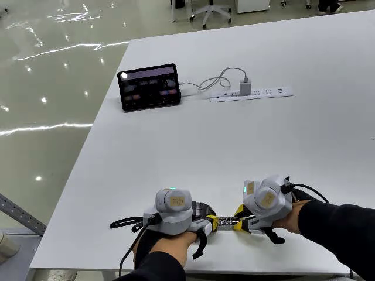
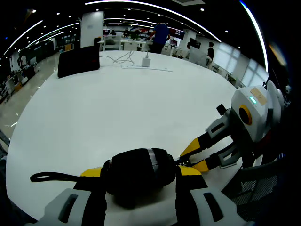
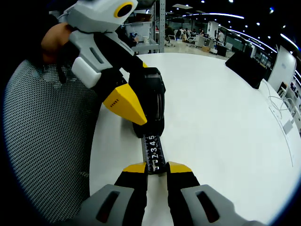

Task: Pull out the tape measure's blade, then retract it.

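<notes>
- Tape measure (image 1: 201, 209): black case, resting on the white surface (image 1: 234, 146) near its front edge. Its mouth points toward the person's right.
- Blade (image 1: 225, 222): a short stretch is out. Its long axis runs left to right along the front edge, from the case to the right hand-held gripper (image 1: 239, 221). In the right gripper view the blade (image 3: 151, 151) lies flat with its printed numerals face up.
- Left hand-held gripper (image 2: 138, 173): the yellow-tipped jaws are closed against both sides of the case (image 2: 136, 172). It is low over the surface and points right. The case's black wrist strap (image 2: 51, 178) trails off to the left.
- Right hand-held gripper, own view (image 3: 151, 168): the jaws are pinched on the free end of the blade. It points left at the case (image 3: 151, 101), a short blade's length from it.
- Both hands grip the handles from behind, with dark sleeves coming in from the bottom edge of the head view. The two tools face each other nose to nose.
- Far side of the surface: a tablet (image 1: 149, 86), with a cable (image 1: 211, 82) running to a charger (image 1: 245, 88) in a power strip (image 1: 252, 93). All are well apart from the work.
</notes>
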